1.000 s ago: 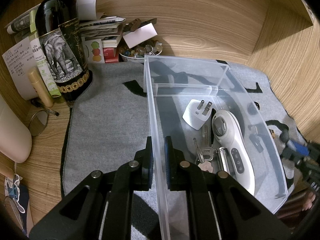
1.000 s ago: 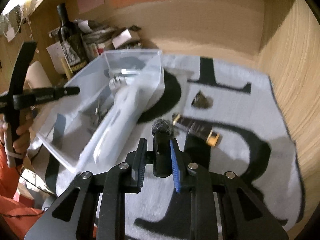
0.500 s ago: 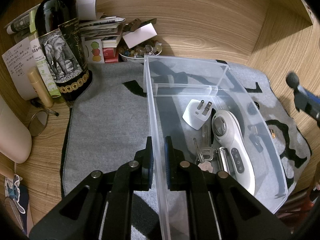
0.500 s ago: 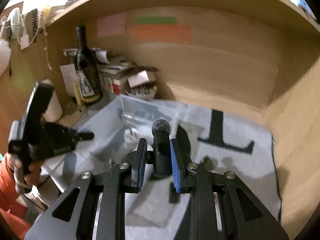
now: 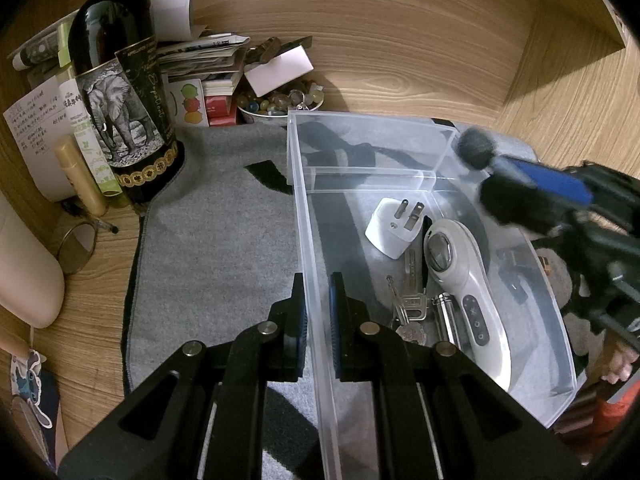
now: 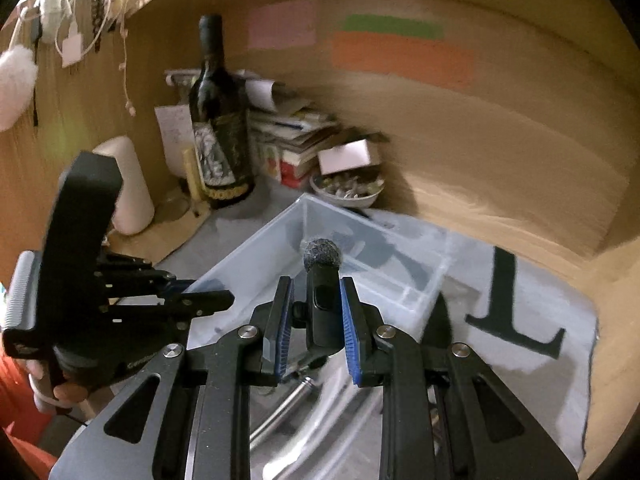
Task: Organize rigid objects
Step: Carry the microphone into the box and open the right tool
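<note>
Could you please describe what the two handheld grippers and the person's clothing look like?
Both the left gripper and the right gripper are matte black with silver screw heads; their flat fingers carry ribbed blue pads. An orange-red sleeve shows at the person's left hand.

The wine bottle (image 5: 120, 92) carries an elephant label; the script on its dark side panel is too small to read. A big black letter "L" (image 6: 516, 312) is printed on the grey mat (image 6: 568, 320). The handwritten note (image 5: 34, 120) is illegible.
</note>
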Available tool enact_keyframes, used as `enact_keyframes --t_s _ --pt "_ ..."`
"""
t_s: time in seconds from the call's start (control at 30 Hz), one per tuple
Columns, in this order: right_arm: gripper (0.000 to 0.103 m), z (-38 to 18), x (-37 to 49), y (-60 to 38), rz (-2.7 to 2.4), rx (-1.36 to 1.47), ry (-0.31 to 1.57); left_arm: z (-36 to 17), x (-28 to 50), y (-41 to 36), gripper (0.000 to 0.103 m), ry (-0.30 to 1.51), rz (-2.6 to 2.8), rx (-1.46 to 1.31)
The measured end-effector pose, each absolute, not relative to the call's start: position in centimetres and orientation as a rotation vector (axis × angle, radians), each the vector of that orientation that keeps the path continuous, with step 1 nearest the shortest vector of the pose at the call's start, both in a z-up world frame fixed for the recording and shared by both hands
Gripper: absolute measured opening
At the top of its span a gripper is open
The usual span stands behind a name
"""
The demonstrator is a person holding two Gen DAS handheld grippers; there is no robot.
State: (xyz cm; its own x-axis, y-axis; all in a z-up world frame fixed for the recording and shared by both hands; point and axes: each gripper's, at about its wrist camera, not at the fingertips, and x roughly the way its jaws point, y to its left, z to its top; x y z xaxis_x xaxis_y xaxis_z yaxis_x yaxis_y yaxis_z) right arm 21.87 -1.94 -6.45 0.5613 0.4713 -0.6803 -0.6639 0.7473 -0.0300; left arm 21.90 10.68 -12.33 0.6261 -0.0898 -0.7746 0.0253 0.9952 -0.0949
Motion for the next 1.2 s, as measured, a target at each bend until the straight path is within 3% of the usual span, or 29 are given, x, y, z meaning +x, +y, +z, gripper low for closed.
enact_keyframes --t_s 0.47,0.53,0.6,0.67,0.83,0.97,1.2 --pt "0.021 -9.8 23.4 0.0 0.697 -0.374 0.848 -12.3 21.9 10.7 0.009 0.892 -0.066 -0.077" --pt "0.024 -9.9 23.5 0.0 0.695 -0.374 0.863 -12.3 21.9 10.6 0.009 0.892 -0.066 -0.076" --pt "0.035 -9.9 23.4 -0.1 0.690 -0.371 0.855 -12.3 21.9 10.6 0.009 0.892 -0.066 -0.076" --pt "0.039 -9.7 23.2 -0.4 0.685 -0.368 0.837 -12.3 21.9 10.7 0.009 0.893 -0.066 -0.077" --pt "0.041 -8.5 22.8 -1.2 0.667 -0.367 0.798 -12.3 21.9 10.6 0.009 0.892 -0.064 -0.074" --pt "0.050 -7.2 22.4 -2.2 0.641 -0.353 0.748 -12.3 21.9 10.6 0.009 0.893 -0.064 -0.074" --pt "0.051 -4.7 22.2 -5.3 0.552 -0.341 0.684 -12.3 21.9 10.6 0.009 0.893 -0.065 -0.074"
